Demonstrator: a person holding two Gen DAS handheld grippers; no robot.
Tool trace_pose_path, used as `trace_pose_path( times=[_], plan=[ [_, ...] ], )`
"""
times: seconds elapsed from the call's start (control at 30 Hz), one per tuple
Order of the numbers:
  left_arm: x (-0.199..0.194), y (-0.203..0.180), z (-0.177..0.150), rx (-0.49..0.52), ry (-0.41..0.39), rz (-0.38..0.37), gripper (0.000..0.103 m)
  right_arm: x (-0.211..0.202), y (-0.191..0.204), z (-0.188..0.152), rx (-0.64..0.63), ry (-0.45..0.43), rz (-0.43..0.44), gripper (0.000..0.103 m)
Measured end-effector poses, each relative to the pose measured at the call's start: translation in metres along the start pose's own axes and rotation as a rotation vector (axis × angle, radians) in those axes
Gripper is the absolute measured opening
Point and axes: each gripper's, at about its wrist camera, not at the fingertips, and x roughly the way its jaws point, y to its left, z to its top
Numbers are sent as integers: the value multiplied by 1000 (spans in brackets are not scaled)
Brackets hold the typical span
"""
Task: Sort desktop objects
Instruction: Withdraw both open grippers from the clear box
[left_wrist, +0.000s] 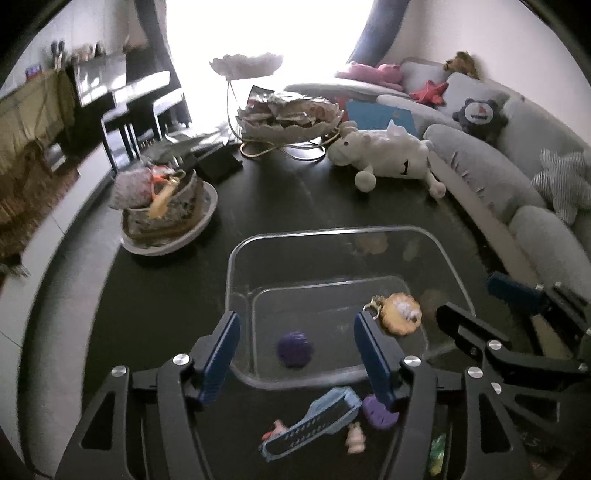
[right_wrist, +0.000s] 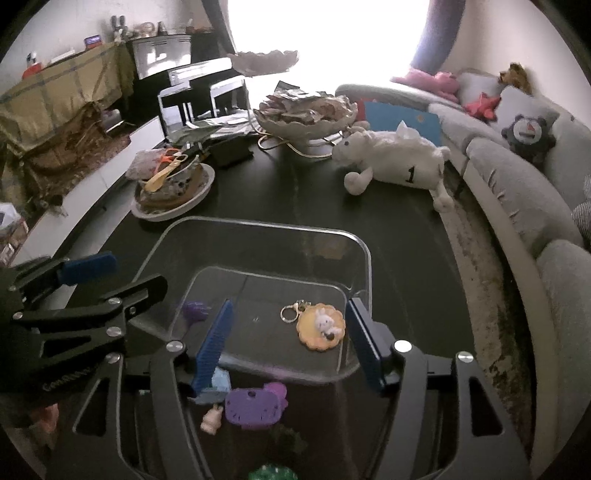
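Observation:
A clear plastic box stands on the dark table. Inside it lie a yellow cookie-shaped rabbit keychain and a small purple toy. My left gripper hangs open over the box's near left part, above the purple toy, gripping nothing. My right gripper is open over the near right part, above the keychain, which its pads do not touch. In front of the box lie a light blue strap, a purple cat-head piece and a tiny pink figurine.
A green item lies nearest me. A patterned bowl on a plate stands left of the box. Behind it are a shell-shaped dish of wrappers and a white plush sheep. A grey sofa curves along the right.

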Motion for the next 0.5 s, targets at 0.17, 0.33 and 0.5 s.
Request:
trace_pose_path(
  times=[0.17, 0.33, 0.5],
  plan=[
    [-28, 5, -24, -16, -27, -16, 67, -29, 6, -24, -5, -29, 40, 61],
    [-47, 9, -50, -35, -26, 2, 69, -52, 7, -47, -4, -45, 54, 61],
    [-55, 6, -75, -41, -12, -10, 69, -62, 11, -74, -1, -31, 61, 61]
  ],
)
